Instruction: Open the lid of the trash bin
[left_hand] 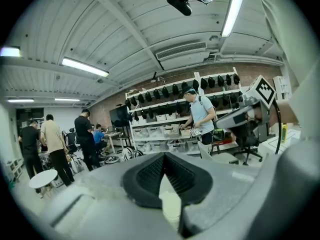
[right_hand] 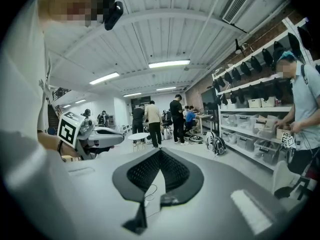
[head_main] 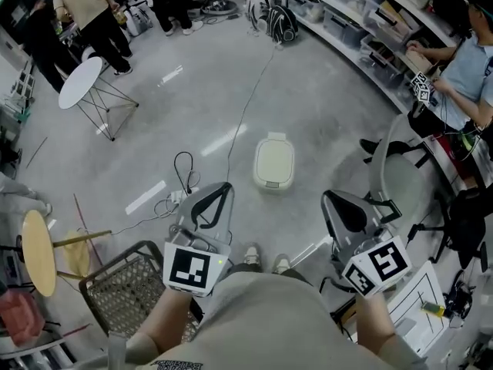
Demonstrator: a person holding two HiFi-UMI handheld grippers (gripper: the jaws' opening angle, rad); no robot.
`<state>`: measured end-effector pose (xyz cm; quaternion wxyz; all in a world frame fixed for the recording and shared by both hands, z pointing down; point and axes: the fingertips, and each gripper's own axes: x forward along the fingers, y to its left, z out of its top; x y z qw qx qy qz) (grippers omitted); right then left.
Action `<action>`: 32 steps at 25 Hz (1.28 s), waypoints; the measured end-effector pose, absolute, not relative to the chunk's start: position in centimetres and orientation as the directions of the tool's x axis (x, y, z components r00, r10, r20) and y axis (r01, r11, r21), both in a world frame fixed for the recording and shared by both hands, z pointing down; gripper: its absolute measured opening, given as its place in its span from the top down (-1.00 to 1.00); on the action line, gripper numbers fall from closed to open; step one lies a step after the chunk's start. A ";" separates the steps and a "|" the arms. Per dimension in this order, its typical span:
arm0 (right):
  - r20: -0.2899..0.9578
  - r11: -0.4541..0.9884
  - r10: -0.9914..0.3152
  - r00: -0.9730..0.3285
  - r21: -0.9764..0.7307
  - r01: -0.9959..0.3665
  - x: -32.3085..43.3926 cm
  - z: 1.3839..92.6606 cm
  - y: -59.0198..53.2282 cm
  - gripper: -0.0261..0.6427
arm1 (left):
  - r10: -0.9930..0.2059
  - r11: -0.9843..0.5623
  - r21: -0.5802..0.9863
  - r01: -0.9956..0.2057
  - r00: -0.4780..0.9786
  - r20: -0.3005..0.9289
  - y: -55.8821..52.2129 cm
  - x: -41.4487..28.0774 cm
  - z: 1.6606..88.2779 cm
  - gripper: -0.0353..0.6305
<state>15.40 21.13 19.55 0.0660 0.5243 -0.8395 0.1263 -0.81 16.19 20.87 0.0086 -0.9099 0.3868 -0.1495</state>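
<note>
Workshop floor, bin untouched – task not begun yet.

Grey polished floor w/ ppl & shelving round the edges. Small cream trash bin (head_main: 260, 177) stands alone at frame centre, its lid (head_main: 274, 159) flat down & closed, thin cable (head_main: 248, 102) running past its left side. Left gripper (head_main: 220, 191) at lower centre-left, right gripper (head_main: 332, 200) at lower centre-right, both well short of the bin, touching nothing. Each gripper view shows jaws closed tip to tip, nothing between. Wire basket (head_main: 123, 287) at lower left. Left to do, by my read: approach, get on the lid, lift it, i.e. everything.
</note>
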 end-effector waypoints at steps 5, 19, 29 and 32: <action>0.284 0.406 -0.855 -0.435 -0.156 -0.900 13.1 21.2 19.5 0.91 | -0.698 -0.705 -0.115 -0.700 0.654 0.292 14.8 -3.4 22.3 0.89; 0.417 0.407 -0.777 -0.472 -0.239 -0.882 12.9 29.1 13.8 0.91 | -0.671 -0.714 -0.121 -0.690 0.624 0.401 9.4 -3.9 28.3 0.89; 0.532 0.432 -0.647 -0.546 -0.335 -0.838 15.7 39.7 5.8 0.91 | -0.644 -0.669 -0.053 -0.741 0.543 0.539 1.9 -1.2 35.5 0.89; 0.572 0.441 -0.592 -0.568 -0.360 -0.822 16.1 44.0 4.4 0.91 | -0.638 -0.653 -0.035 -0.756 0.525 0.563 0.1 -0.5 37.7 0.89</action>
